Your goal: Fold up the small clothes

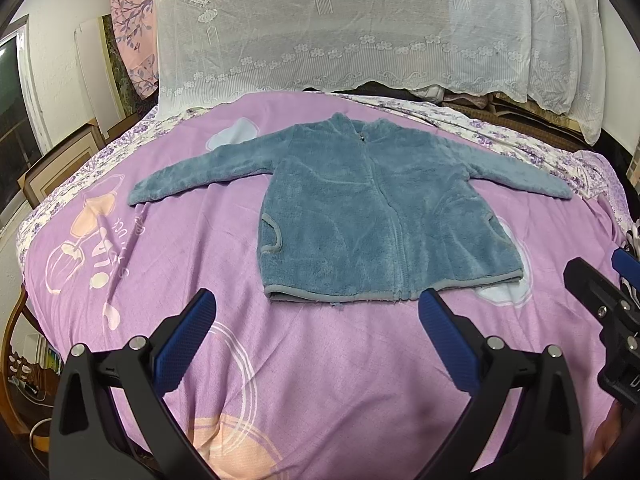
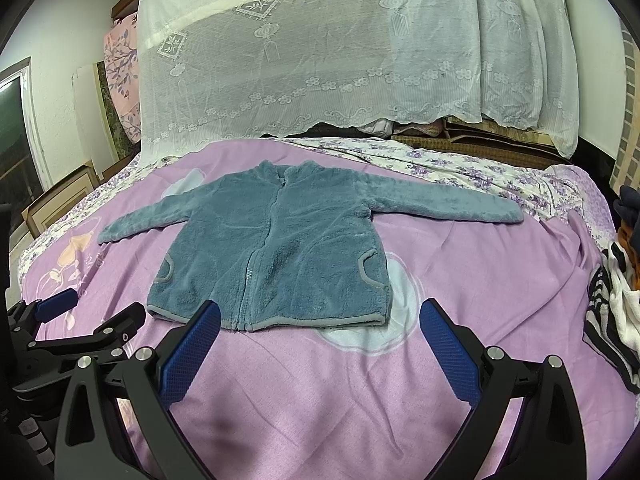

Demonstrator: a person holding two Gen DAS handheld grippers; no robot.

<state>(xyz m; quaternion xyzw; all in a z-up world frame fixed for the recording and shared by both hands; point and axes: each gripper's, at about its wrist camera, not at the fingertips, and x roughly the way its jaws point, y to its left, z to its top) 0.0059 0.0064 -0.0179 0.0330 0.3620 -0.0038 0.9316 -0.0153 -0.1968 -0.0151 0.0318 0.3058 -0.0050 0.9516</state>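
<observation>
A small blue-grey fleece jacket [image 1: 372,208] [image 2: 276,248] lies flat and zipped on the purple bedspread [image 1: 320,368] [image 2: 480,280], front up, both sleeves spread out sideways. My left gripper [image 1: 318,304] hovers open just short of the jacket's hem, nothing between its blue pads. My right gripper [image 2: 320,312] is open too, a little before the hem's right half, and holds nothing. The right gripper shows at the right edge of the left wrist view [image 1: 608,276]; the left one shows at the lower left of the right wrist view [image 2: 92,312].
A white lace cloth [image 1: 344,28] [image 2: 328,48] hangs behind the bed. A pile of striped and dark clothes [image 2: 616,304] lies at the bed's right edge. Picture frames [image 1: 60,164] lean against the left wall. A floral sheet [image 2: 460,168] borders the bedspread.
</observation>
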